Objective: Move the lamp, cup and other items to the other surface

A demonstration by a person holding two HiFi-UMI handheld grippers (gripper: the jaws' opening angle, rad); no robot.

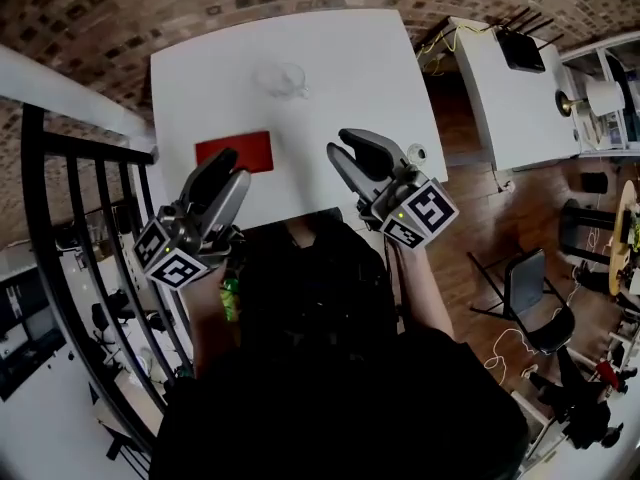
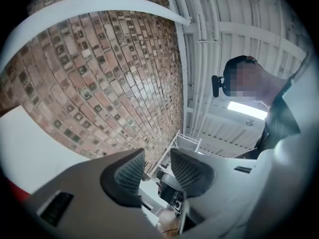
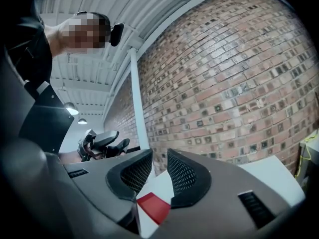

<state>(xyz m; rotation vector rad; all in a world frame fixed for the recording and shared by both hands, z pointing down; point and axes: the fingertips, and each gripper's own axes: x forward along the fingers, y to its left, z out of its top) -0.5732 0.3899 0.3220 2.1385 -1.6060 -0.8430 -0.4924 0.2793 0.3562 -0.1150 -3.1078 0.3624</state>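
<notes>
Grey left gripper (image 1: 236, 166) hovers at seven o'clock, jaws spread, empty. On the white table (image 1: 350, 58), a red flat item (image 1: 234, 148) lies at nine o'clock and a clear cup (image 1: 281, 78) at twelve. The right gripper (image 1: 338, 143), at four o'clock, is likewise spread and empty.

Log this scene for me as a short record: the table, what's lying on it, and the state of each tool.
surface: white table
on it: red flat item; clear glass cup
left tool: held above the table's near edge, jaws apart, nothing between them
right tool: held above the near edge, jaws apart, nothing between them
other surface: second white table on the right
</notes>
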